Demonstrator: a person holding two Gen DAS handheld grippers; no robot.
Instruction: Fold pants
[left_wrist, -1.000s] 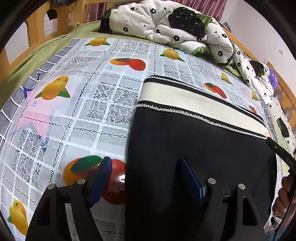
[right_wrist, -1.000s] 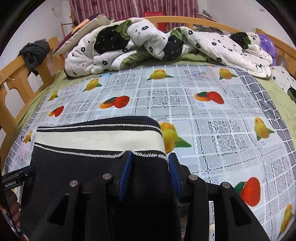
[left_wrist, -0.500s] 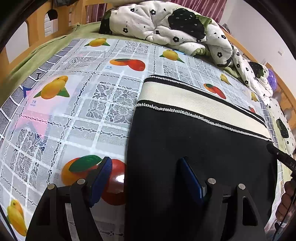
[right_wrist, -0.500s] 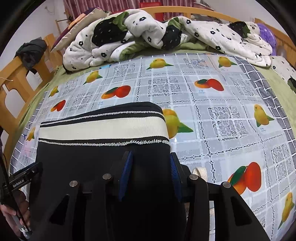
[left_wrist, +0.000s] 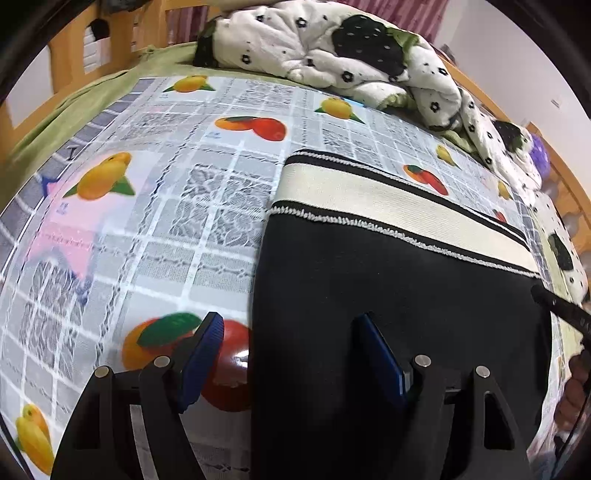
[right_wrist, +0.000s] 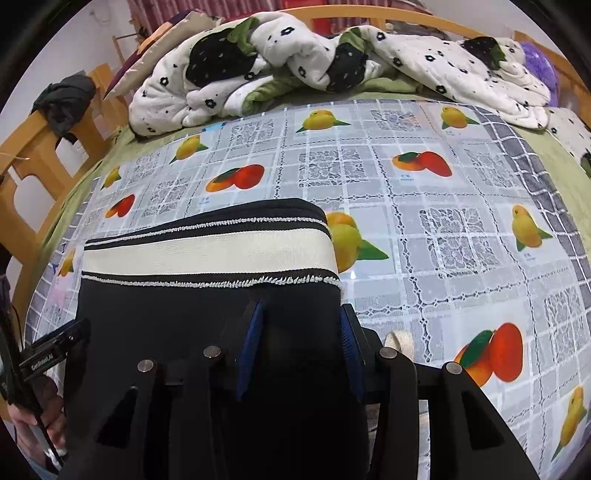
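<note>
**Pants folded once; both grippers letting go at the near edge**

The black pants are lying flat on the fruit-print tablecloth, cream waistband at the far end, pointing toward 12 o'clock in both wrist views. A rumpled quilt is sitting beyond it, well apart from the cloth.

Left gripper: jaws are standing spread wide. The left edge of the pants is running between the blue pads; one pad is over the tablecloth at 9 o'clock of that edge, the other over black fabric. Neither pad is pressing on the cloth, as far as the view shows.

Right gripper: jaws have just been opening and are standing partly spread. The right edge of the pants is lying between the pads, the outer pad just at the hem line at 3 o'clock. The fabric does not look pinched. A cream strap end is peeking out just beside that pad.

Judgement: the release after a fold is in hand; the garment looks shortened and squared.

Next move, as I read it: backing both tools off clear of the fabric without dragging the edges, then re-gripping for a further fold or smoothing the top layer.
</note>
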